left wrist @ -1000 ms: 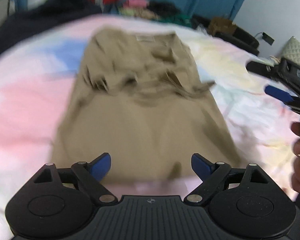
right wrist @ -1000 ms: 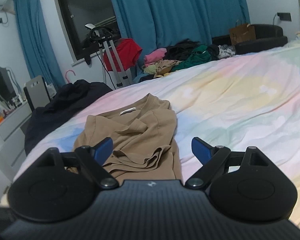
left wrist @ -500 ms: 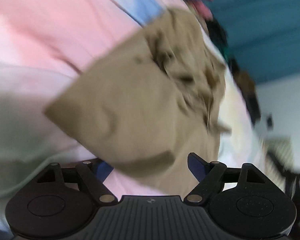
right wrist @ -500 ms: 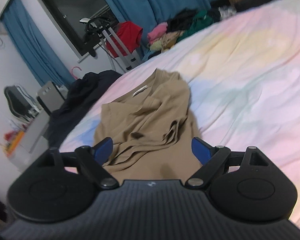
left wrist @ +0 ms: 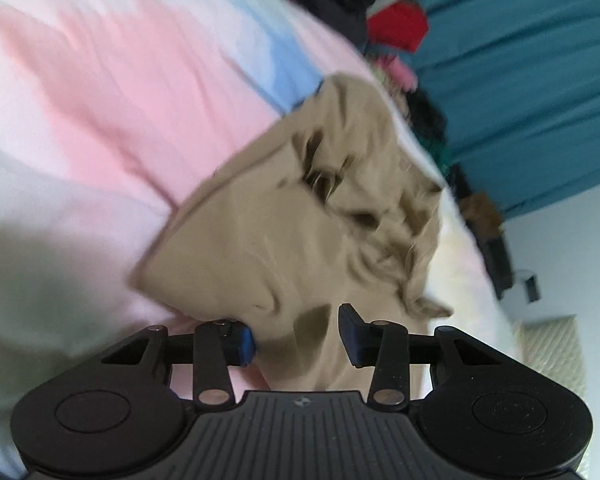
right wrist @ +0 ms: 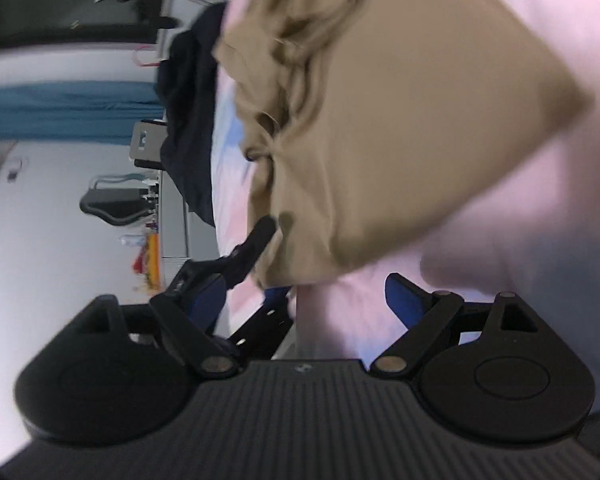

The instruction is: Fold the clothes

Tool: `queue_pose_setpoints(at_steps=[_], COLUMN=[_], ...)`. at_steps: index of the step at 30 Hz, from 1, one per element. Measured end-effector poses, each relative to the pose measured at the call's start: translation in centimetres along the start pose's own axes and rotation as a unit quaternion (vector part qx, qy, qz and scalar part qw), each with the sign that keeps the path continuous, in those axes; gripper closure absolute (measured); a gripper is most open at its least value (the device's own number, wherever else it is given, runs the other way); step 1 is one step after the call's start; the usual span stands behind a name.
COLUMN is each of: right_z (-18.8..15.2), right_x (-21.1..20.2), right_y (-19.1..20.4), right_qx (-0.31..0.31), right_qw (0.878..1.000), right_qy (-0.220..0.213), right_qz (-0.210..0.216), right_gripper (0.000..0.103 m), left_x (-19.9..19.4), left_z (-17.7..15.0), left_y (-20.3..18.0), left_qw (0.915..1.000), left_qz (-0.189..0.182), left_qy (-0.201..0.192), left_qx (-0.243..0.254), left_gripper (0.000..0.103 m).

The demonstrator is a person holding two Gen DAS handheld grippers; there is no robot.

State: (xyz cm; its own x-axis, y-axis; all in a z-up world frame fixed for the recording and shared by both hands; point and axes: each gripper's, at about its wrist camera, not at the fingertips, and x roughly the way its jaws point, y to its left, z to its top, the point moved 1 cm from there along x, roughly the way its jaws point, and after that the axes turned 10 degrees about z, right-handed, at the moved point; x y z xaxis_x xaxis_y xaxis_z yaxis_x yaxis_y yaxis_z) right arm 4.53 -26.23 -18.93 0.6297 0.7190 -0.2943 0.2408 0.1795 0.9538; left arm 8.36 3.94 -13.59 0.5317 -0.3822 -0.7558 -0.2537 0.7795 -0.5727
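Observation:
A tan shirt (left wrist: 284, 236) lies crumpled on the pastel bedsheet (left wrist: 100, 100), its near hem towards me. My left gripper (left wrist: 298, 338) sits low at that hem, jaws partly narrowed, with a fold of tan cloth between the blue pads (left wrist: 246, 342) and a gap left. In the right wrist view, rolled about a quarter turn, the shirt (right wrist: 380, 140) fills the upper middle. My right gripper (right wrist: 304, 302) is open just short of a hem corner, over the sheet (right wrist: 520, 220). The left gripper (right wrist: 270, 268) shows there too, straddling the shirt's edge. The image is blurred.
A dark garment heap (right wrist: 188, 100) lies on the bed's far side, next to a desk (right wrist: 172, 220) and chair (right wrist: 112, 204). Beyond the bed, a red garment (left wrist: 396, 28) hangs before a blue curtain (left wrist: 520, 80), with a clothes pile (left wrist: 428, 120) below.
Both grippers dropped from a raised view down to the shirt's near hem. The left jaws narrowed around the cloth. The right wrist rolled about a quarter turn.

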Motion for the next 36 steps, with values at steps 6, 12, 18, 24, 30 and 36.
queue_pose_setpoints(at_steps=[6,12,18,24,30,36], right_z=[0.8,0.9,1.3,2.7,3.5,4.1], right_x=[-0.4,-1.1,-2.4,-4.6,-5.8,-6.8], right_y=[-2.1,-2.3,-2.9,-3.3,-2.3,-0.4], right_qx=[0.070,0.067,0.069,0.065,0.013,-0.059], right_qw=[0.996,0.994,0.989,0.977,0.976,0.970], right_qy=[-0.041,-0.080,-0.133,-0.204,-0.214,-0.233], right_qz=[0.036,0.029,0.022,-0.005,-0.040,-0.039], right_gripper=[0.014,0.014,0.014,0.045,0.088,0.091], left_x=[1.1,-0.9,-2.8,-2.2,-0.8,-0.1], left_z=[-0.2,0.3,0.9,1.2,2.0,2.6], left_y=[-0.9,-0.1,0.0,0.6,1.5,1.8], left_qw=[0.9982,0.9992,0.9912,0.9918,0.9932,0.9940], left_qz=[0.047,-0.025,-0.108,-0.101,-0.077,-0.072], left_qy=[-0.003,-0.030,-0.070,-0.054,-0.025,-0.033], left_qx=[0.037,-0.001,-0.034,-0.058,-0.084,-0.076], left_gripper=[0.076,0.091,0.093,0.093,0.079,0.089])
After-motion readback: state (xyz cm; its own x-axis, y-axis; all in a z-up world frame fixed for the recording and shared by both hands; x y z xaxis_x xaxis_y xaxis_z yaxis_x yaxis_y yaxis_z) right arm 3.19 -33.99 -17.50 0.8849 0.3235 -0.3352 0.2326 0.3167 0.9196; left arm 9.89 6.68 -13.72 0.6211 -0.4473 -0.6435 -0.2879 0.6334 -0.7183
